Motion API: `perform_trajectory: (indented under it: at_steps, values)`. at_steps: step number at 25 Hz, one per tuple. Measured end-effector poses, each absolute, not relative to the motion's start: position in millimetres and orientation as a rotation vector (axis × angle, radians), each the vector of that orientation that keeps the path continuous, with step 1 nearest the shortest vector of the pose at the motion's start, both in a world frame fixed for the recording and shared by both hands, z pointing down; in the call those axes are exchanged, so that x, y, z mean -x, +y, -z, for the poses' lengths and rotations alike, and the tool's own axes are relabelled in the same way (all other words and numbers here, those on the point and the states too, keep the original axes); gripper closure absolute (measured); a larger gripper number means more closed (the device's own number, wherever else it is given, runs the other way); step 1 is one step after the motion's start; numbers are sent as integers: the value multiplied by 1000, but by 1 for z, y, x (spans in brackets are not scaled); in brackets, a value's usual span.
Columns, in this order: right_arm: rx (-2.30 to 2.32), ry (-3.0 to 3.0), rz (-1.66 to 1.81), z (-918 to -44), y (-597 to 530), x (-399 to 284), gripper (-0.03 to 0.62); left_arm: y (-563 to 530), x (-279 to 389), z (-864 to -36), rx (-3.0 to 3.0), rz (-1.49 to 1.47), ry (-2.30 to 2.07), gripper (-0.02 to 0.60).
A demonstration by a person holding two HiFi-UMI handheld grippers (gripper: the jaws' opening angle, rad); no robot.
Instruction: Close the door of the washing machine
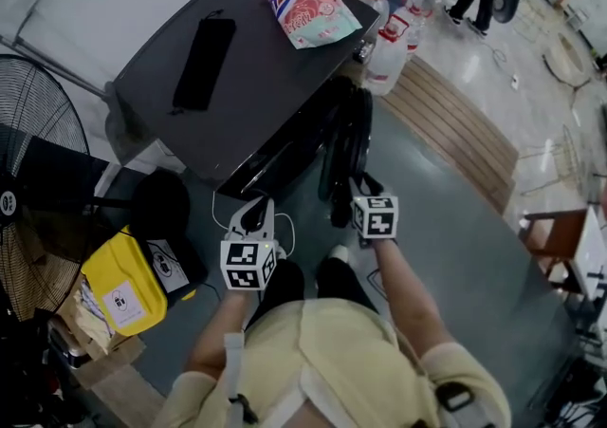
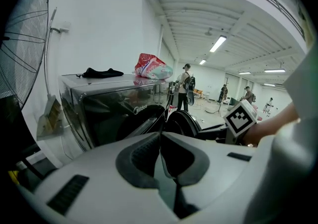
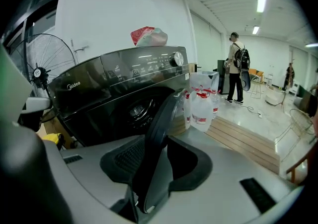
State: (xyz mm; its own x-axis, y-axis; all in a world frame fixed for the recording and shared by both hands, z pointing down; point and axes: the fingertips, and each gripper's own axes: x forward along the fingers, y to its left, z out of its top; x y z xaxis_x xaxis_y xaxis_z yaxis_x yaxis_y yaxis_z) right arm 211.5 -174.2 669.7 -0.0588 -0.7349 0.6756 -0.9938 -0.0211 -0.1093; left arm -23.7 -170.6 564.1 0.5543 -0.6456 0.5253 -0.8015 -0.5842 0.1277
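The dark front-loading washing machine (image 1: 237, 75) stands ahead of me with its round door (image 1: 349, 137) swung open toward me. In the right gripper view the door (image 3: 158, 128) runs edge-on between the jaws, filling the gap between the pads, and the drum opening (image 3: 136, 111) shows behind it. My right gripper (image 1: 355, 189) is shut on the door's lower rim. My left gripper (image 1: 254, 213) hangs to the left of the door, in front of the machine, apart from it. In the left gripper view its pads meet with nothing between them.
A black cloth (image 1: 202, 61) and a red snack bag (image 1: 305, 4) lie on the machine's top. A standing fan (image 1: 28, 179) and a yellow bag (image 1: 123, 284) are at the left. Plastic bottles (image 1: 389, 46) and a wooden platform (image 1: 455, 127) sit to the right.
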Motion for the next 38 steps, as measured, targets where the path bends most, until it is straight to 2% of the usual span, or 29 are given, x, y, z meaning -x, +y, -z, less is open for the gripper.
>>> perform_trajectory:
  at_steps: [38]
  values:
    - [-1551, -2010, -804, -673, -252, -105, 461, -167, 85, -576, -2257, -593, -1433, 577]
